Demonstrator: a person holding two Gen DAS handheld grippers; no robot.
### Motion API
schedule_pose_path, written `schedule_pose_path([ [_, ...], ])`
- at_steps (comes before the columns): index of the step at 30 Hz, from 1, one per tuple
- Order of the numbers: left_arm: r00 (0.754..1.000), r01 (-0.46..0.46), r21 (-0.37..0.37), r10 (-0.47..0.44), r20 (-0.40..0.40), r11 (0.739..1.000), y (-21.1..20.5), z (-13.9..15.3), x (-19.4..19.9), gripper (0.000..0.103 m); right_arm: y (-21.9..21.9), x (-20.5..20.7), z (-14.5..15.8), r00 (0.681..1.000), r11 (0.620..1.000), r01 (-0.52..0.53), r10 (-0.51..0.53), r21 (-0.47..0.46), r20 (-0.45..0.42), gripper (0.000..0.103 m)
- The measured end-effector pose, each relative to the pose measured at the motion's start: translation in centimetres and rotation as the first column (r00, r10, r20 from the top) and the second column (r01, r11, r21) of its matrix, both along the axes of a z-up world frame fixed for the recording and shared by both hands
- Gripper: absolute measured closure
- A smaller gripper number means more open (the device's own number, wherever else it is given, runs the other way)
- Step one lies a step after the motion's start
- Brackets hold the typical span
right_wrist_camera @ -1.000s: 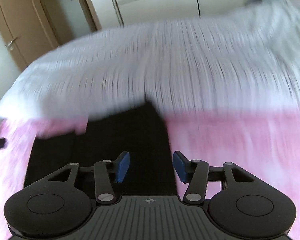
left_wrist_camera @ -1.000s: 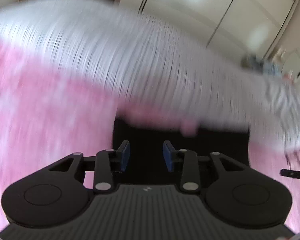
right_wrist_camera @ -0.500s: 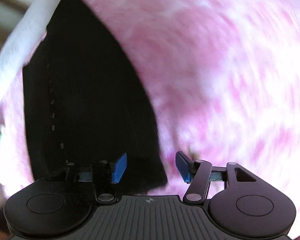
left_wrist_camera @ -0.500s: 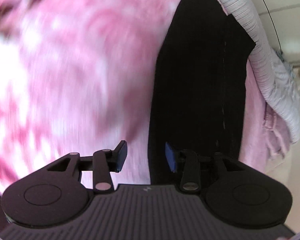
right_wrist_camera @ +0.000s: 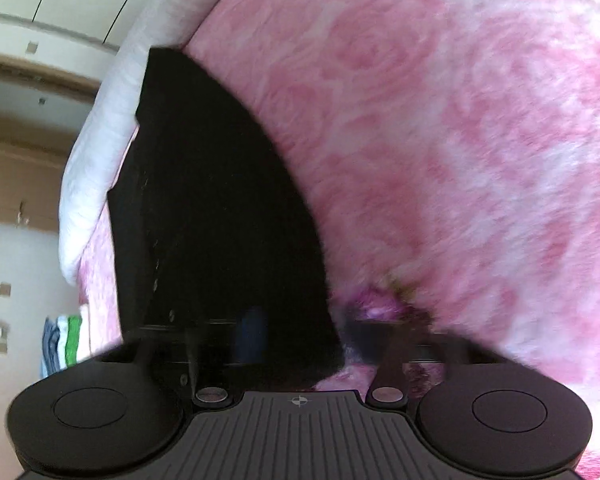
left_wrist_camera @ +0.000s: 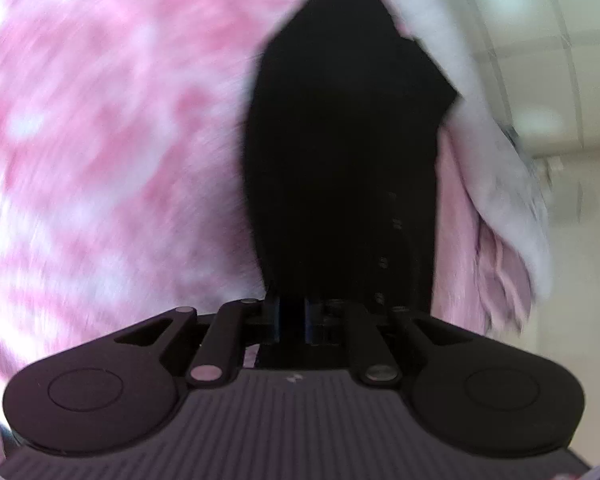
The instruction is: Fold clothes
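A: What is seen of the left hand-held gripper [left_wrist_camera: 292, 320]?

B: Its blue pads are drawn nearly together, and the near edge of the black folded fabric garment [left_wrist_camera: 340, 152] is pinched between them. From there the garment is stretched away toward 12 o'clock across the pink rose-patterned plush blanket [left_wrist_camera: 100, 140].

A: And the right hand-held gripper [right_wrist_camera: 300, 336]?

B: It is blurred. Its fingers are spread wide: one blue pad is laid over the garment [right_wrist_camera: 220, 208] at 7 o'clock, the other is pressed into the blanket [right_wrist_camera: 460, 140] at 5 o'clock. The garment's near corner is sat between them, but nothing is clamped.

A: Where is the garment placed overall?

B: It is laid flat on the blanket, with its far end touching the white ribbed quilt [left_wrist_camera: 452, 92] bunched along the bed's far side. A row of small buttons is seen along one edge.

A: Anything else?

B: A stack of folded striped cloths [right_wrist_camera: 64, 344] is seen at 9 o'clock in the right view, well apart from the garment.
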State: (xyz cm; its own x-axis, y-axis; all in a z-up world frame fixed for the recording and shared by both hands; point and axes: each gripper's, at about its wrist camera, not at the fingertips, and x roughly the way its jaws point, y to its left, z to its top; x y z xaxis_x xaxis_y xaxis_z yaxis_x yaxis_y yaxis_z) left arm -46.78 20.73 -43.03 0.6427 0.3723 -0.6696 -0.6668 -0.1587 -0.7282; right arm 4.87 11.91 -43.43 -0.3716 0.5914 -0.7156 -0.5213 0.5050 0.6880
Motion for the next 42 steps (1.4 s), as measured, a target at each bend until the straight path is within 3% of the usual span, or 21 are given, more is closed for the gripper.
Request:
schedule_pose_path([
  [3,0.995,0.091,0.099,-0.094,0.030,0.991,1.6,3.7,-1.4,0.096,-0.3,-0.3,0.5,0.999,0.999,0.033,-0.033,-0.007,0.001,0.093],
  [5,0.987,0.145,0.189,-0.154,0.036,0.971,2.4,7.0,-2.6,0.096,-1.9,-0.8,2.1,0.995,0.995,0.092,-0.090,0.044,-0.054,0.093],
  [7,0.979,0.193,0.283,-0.203,0.008,0.940,2.4,10.0,-4.6,0.096,-3.7,-1.9,4.0,0.984,0.984,0.142,-0.129,0.105,-0.125,0.093],
  [9,0.973,0.231,0.311,-0.228,-0.047,0.922,2.2,10.8,-6.3,0.096,-5.4,-4.0,5.4,0.981,0.981,0.144,-0.124,0.133,-0.151,0.093],
  [11,0.965,0.255,0.226,-0.232,-0.125,0.940,1.8,7.6,-7.8,0.095,-6.8,-6.5,5.0,0.987,0.988,0.109,-0.095,0.105,-0.131,0.093],
  [12,0.959,0.256,0.149,-0.231,-0.164,0.955,1.7,5.3,-8.4,0.096,-7.0,-7.7,3.7,0.992,0.994,0.085,-0.078,0.064,-0.099,0.093],
  [14,0.970,0.186,0.016,-0.181,-0.160,0.983,1.6,1.3,-9.6,0.096,-7.5,-9.6,0.3,0.991,0.994,0.097,-0.100,-0.040,-0.084,0.093],
  [15,0.974,0.172,0.010,-0.168,-0.150,0.985,1.5,0.8,-10.0,0.096,-7.9,-10.3,-0.9,0.986,0.989,0.128,-0.135,-0.072,-0.094,0.093],
  [18,0.965,0.238,0.167,-0.214,-0.149,0.957,1.6,3.7,-9.9,0.096,-8.9,-11.1,1.2,0.987,0.989,0.149,-0.147,0.021,-0.069,0.093],
  [21,0.942,0.323,0.311,-0.272,-0.197,0.894,1.8,6.4,-10.4,0.096,-10.0,-12.1,4.2,0.992,0.981,0.122,-0.117,0.148,-0.047,0.093],
  [23,0.929,0.344,0.283,-0.282,-0.240,0.895,1.6,4.7,-11.9,0.096,-10.6,-13.2,3.8,0.996,0.981,0.086,-0.084,0.176,-0.022,0.093],
  [25,0.912,0.364,0.243,-0.292,-0.286,0.899,1.4,2.4,-13.0,0.096,-10.7,-15.1,0.8,0.997,0.989,0.068,-0.062,0.134,-0.053,0.093],
  [27,0.903,0.377,0.239,-0.297,-0.310,0.895,1.0,0.2,-13.1,0.096,-11.7,-16.9,-1.2,0.999,0.991,0.037,-0.035,0.132,-0.020,0.093],
  [30,0.927,0.349,0.324,-0.272,-0.258,0.880,0.2,-1.2,-13.5,0.096,-13.2,-18.3,-1.5,0.998,0.975,0.019,-0.031,0.221,0.051,0.093],
  [34,0.938,0.338,0.433,-0.265,-0.222,0.836,-1.5,-2.2,-14.7,0.096,-14.1,-19.7,-1.2,0.985,0.956,-0.019,-0.032,0.292,0.168,0.093],
  [35,0.944,0.326,0.442,-0.260,-0.205,0.836,-2.1,-2.1,-15.3,0.096,-14.8,-20.2,-0.7,0.980,0.954,-0.021,-0.039,0.300,0.194,0.093],
  [38,0.947,0.314,0.451,-0.242,-0.211,0.835,-3.5,0.1,-16.5,0.098,-15.1,-22.5,0.4,0.954,0.972,0.025,-0.094,0.235,0.285,0.090],
  [40,0.943,0.320,0.459,-0.232,-0.239,0.829,-4.2,1.3,-16.5,0.098,-15.1,-24.7,3.5,0.881,0.973,-0.025,-0.086,0.228,0.465,0.085],
  [42,0.923,0.352,0.457,-0.221,-0.315,0.817,-4.7,1.1,-14.6,0.097,-14.9,-27.2,5.9,0.767,0.968,-0.087,-0.085,0.235,0.636,0.083],
])
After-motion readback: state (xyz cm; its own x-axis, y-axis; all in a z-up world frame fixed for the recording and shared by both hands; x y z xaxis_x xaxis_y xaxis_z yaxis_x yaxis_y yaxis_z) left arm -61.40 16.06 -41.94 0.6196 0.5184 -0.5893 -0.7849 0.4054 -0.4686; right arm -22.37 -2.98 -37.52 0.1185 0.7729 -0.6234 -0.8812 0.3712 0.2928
